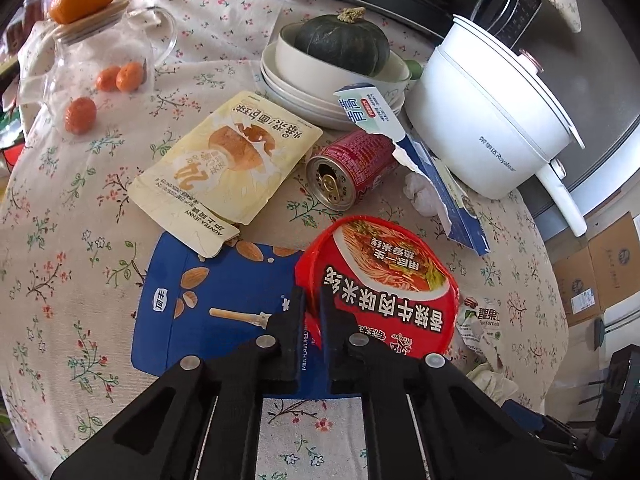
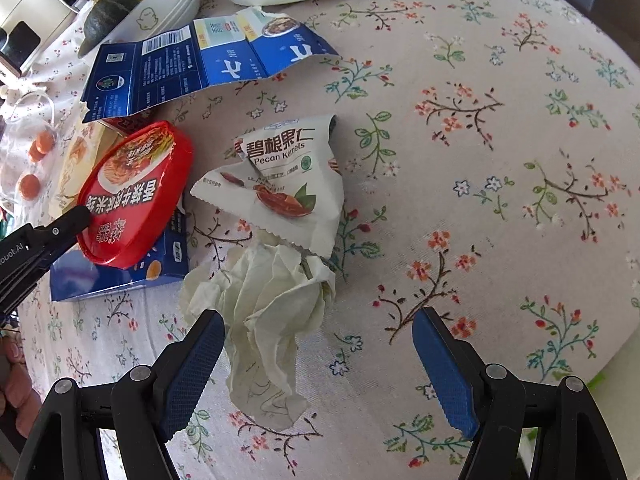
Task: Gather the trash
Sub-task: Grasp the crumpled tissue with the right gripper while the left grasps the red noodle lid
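Observation:
My left gripper (image 1: 314, 312) is shut on the near rim of a red instant-noodle lid (image 1: 384, 276), which lies tilted over a blue almond snack bag (image 1: 224, 304). The right wrist view shows the same lid (image 2: 136, 192) with the left gripper's fingers (image 2: 76, 216) clamped on its edge. My right gripper (image 2: 318, 320) stands open above a crumpled pale tissue (image 2: 264, 300), whose lower part lies between the pads without touching them. A torn white pecan bag (image 2: 288, 184) rests just beyond the tissue.
A yellow bread pouch (image 1: 224, 168), a tipped red can (image 1: 348, 168) and a torn blue carton (image 2: 192, 64) lie on the floral tablecloth (image 2: 500, 160). Behind them stand a white electric pot (image 1: 488, 120), stacked bowls with a green squash (image 1: 340, 44) and a glass jug (image 1: 104, 56) with oranges.

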Available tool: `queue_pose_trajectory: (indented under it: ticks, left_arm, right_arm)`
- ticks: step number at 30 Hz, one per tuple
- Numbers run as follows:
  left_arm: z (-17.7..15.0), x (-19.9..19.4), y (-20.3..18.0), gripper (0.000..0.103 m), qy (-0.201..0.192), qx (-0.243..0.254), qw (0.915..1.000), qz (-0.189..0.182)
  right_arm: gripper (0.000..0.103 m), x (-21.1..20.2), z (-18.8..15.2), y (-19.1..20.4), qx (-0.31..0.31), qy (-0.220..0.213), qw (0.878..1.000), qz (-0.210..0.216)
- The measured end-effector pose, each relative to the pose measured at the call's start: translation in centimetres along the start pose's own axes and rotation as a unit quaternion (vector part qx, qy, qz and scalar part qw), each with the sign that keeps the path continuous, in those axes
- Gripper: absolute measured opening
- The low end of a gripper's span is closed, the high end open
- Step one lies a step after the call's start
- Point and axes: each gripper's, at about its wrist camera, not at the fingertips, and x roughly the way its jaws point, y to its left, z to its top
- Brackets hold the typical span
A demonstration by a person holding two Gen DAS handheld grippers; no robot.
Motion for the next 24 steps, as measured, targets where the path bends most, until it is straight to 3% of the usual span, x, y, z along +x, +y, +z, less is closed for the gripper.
queue_pose_trajectory:
  ticks: [2, 5, 6, 18, 24]
  left_arm:
    - [-0.3, -0.3, -0.3, 0.004, 0.001, 0.01, 0.9999, 0.001]
    - [-0.8, -1.0, -0.4, 0.004, 0.0, 0.015, 0.9999, -0.003]
    - [-0.9, -1.4, -0.4, 0.004, -0.002, 0.017, 0.9998, -0.005]
    - [-3.1, -6.4, 0.1, 0.004, -0.028, 0.038, 0.9985, -0.03]
    - [-4.2, -8.2, -0.4, 0.004, -0.04, 0.054, 0.9971, -0.037]
  right_arm:
    - [0.078, 0.6, -0.1, -0.2, 0.007, 0.005, 1.0, 0.022]
    - [0.034, 1.0, -0.2, -0.3, 0.013, 0.009, 0.996, 0.087]
    - [0.03, 1.0, -0.2, -0.1, 0.01, 0.012, 0.995, 0.099]
    - [0.017, -2.9, -2.5, -0.9, -0.02, -0.015, 0.996, 0.087]
    - [0.014, -4.8, -3.6, -1.1, -0.024, -0.027, 0.994, 0.103]
